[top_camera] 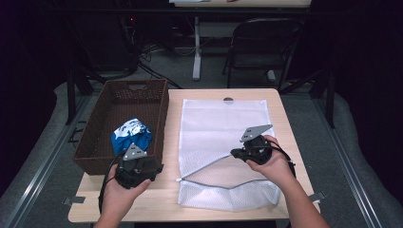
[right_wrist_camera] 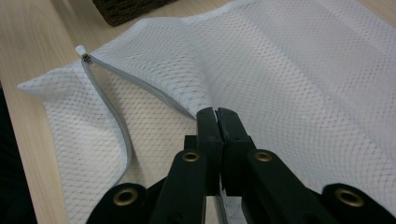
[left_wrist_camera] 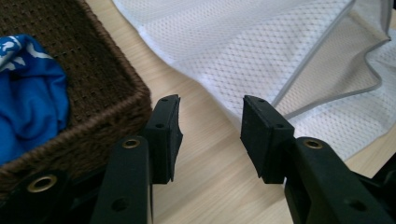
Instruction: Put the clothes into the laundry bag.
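Observation:
A white mesh laundry bag (top_camera: 223, 137) lies flat on the wooden table, its grey zipper (right_wrist_camera: 105, 100) undone near the front. My right gripper (right_wrist_camera: 216, 113) is shut on the upper edge of the bag's opening and lifts it a little (top_camera: 235, 153). A blue and white cloth (top_camera: 130, 135) sits bunched in the brown wicker basket (top_camera: 95, 128) at the left. My left gripper (left_wrist_camera: 210, 123) stands open over bare table, just off the basket's near corner (top_camera: 154, 167), with nothing between its jaws.
The basket's front wall (left_wrist_camera: 93, 116) rises close to my left gripper's left jaw. Bare wood (top_camera: 142, 199) runs along the table's front edge. Beyond the table stand a dark folding chair (top_camera: 263, 45) and a white table leg (top_camera: 196, 47).

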